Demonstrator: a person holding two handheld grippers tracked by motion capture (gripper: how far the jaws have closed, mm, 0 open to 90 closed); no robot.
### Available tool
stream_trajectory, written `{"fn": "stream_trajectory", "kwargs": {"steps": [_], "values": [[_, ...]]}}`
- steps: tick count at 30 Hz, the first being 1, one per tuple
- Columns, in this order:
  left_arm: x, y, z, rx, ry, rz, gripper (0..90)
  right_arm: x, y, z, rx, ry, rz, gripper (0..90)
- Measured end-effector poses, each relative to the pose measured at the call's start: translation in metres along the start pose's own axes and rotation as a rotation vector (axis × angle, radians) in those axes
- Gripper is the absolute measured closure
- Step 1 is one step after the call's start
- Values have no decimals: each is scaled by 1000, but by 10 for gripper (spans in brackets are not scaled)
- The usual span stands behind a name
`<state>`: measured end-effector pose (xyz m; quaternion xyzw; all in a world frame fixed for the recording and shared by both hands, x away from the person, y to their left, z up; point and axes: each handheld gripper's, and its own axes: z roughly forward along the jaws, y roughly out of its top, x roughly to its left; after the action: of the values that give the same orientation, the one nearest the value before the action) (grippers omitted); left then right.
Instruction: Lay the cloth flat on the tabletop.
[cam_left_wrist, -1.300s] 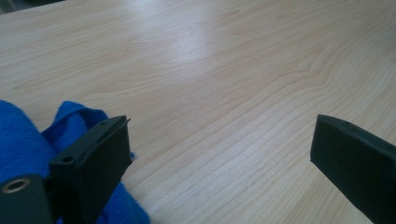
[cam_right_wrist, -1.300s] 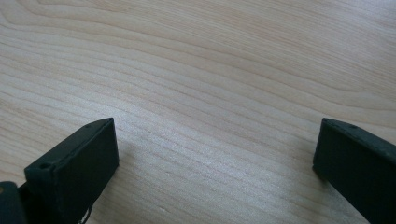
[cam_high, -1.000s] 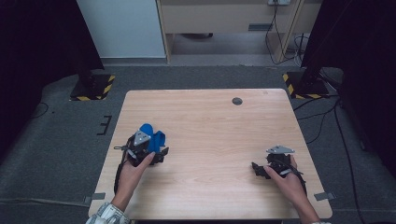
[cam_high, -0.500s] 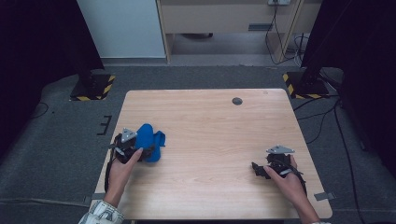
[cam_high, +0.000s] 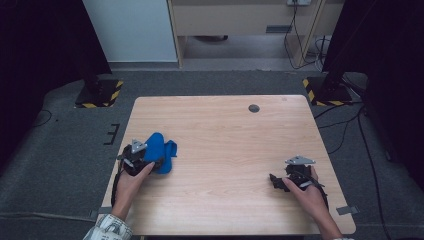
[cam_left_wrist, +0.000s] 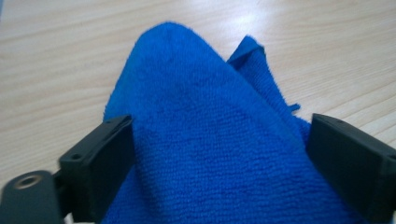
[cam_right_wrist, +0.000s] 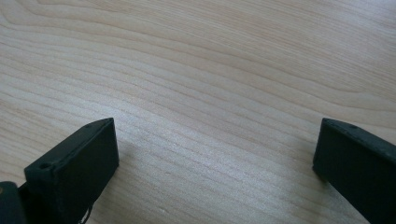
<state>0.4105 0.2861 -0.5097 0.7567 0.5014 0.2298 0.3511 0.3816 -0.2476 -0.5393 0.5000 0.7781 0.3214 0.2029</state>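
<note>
A blue cloth lies bunched up on the left part of the wooden table. My left gripper sits at its near-left side, and its jaws have just been closing a little. In the left gripper view the cloth rises in a peak between the two wide-set jaws of the left gripper and reaches both of them, with no clear squeeze. Near the table's front right, my right gripper rests low over bare wood. The right gripper stands open with nothing between its jaws.
A small dark round hole sits near the table's far edge. Stands with yellow-and-black striped bases flank the table's far corners on the grey floor. A cabinet stands beyond.
The left hand has drawn back to the left and sunk lower, and the cloth now rests flatter on the table. The right hand has kept still.
</note>
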Motion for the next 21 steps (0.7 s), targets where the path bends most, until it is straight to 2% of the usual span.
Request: {"fn": "stream_trajectory", "kwargs": {"steps": [1, 2, 4, 5, 7, 13, 17, 21], "values": [[1, -1, 1, 4, -7, -9, 126, 0, 0, 0, 0, 0, 0, 5], [2, -1, 2, 11, -6, -6, 198, 0, 0, 0, 0, 0, 0, 5], [4, -2, 4, 25, -22, -14, 272, 0, 0, 0, 0, 1, 1, 5], [4, -2, 4, 25, -22, -14, 359, 0, 0, 0, 0, 1, 1, 5], [5, -3, 5, 35, -23, -7, 436, 0, 0, 0, 0, 0, 0, 4], [8, -3, 4, -1, -36, -32, 726, 0, 0, 0, 0, -1, 0, 5], [11, -2, 3, -9, -43, -32, 790, 0, 0, 0, 0, 0, 1, 5], [12, -2, 1, -21, -55, -36, 808, 0, 0, 0, 0, -1, 0, 5]]}}
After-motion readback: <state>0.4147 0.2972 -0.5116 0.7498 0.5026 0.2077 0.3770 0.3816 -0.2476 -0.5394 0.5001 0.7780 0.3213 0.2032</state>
